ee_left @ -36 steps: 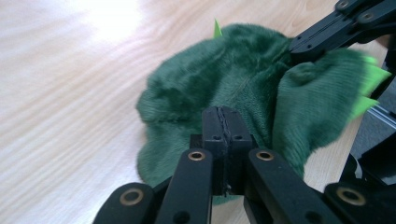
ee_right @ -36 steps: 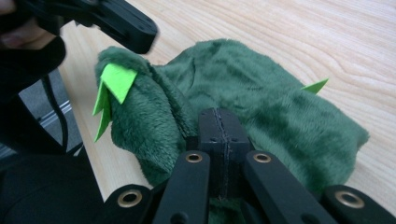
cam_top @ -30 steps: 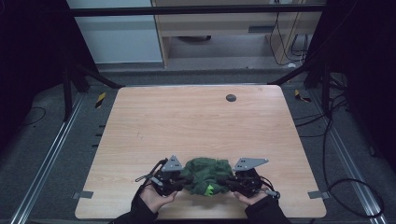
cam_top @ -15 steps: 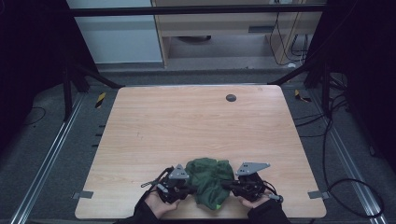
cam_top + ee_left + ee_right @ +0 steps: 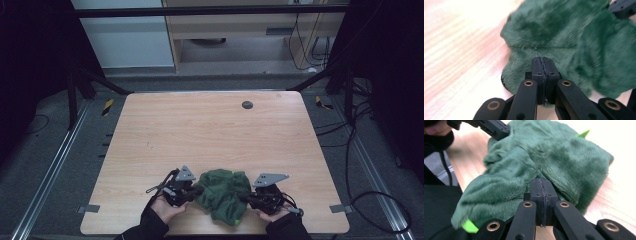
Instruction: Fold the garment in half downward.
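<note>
A dark green fleece cloth (image 5: 224, 192) lies bunched near the table's front edge, with a small lime tag (image 5: 235, 221) at its near end. My left gripper (image 5: 199, 190) is at its left side, jaws shut on the cloth's edge (image 5: 574, 45). On the opposite side my right gripper (image 5: 243, 197) is shut on the cloth (image 5: 544, 157), which drapes around its jaw tips. In the left gripper view its jaws (image 5: 543, 60) are pressed together. The right gripper's jaws (image 5: 541, 181) look the same in the right gripper view, where the left gripper (image 5: 491, 127) shows at the top left.
The light wooden table (image 5: 200, 135) is bare beyond the cloth, except for a small dark round hole (image 5: 247, 104) near its far edge. Metal rails and cables run along both sides on the floor. A person's dark sleeves come in at the bottom.
Both grippers have drawn back toward the table's front edge. The cloth came with them, bunching and stretching toward the person.
</note>
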`<action>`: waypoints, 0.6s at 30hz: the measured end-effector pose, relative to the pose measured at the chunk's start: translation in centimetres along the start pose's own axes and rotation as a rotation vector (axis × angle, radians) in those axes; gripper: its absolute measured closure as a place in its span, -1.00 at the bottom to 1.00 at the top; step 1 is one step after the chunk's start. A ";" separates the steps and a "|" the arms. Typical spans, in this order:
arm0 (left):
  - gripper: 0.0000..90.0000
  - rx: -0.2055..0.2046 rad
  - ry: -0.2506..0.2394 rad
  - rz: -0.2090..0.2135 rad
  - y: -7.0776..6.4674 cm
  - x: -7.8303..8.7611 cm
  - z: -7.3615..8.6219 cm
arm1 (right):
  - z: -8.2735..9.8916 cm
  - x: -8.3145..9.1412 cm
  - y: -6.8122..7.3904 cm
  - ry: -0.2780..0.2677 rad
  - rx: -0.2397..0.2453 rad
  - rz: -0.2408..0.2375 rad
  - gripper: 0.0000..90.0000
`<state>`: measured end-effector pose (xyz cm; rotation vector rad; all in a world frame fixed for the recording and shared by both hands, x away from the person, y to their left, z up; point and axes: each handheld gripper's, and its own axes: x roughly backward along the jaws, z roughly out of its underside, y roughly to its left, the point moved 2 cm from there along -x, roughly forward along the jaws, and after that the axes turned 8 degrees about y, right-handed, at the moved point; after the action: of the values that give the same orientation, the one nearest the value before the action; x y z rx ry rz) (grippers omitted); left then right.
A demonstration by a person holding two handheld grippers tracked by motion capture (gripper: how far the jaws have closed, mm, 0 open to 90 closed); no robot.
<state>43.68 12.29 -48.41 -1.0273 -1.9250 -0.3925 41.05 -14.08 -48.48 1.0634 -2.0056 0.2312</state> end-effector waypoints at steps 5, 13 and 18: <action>0.99 -0.016 0.016 0.001 -0.3 -0.7 0.0 | 0.2 -0.2 -0.3 0.020 -0.005 0.012 0.99; 0.96 0.000 -0.024 -0.018 0.2 0.7 0.0 | -0.3 0.5 -0.3 -0.040 -0.012 0.002 0.95; 0.87 0.050 -0.090 -0.069 2.1 3.2 0.4 | -1.0 1.8 -1.4 -0.143 -0.049 0.068 0.84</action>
<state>44.22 15.44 -46.25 -0.9628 -2.0445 -0.3408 42.12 -15.56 -46.80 1.0060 -2.1665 0.1449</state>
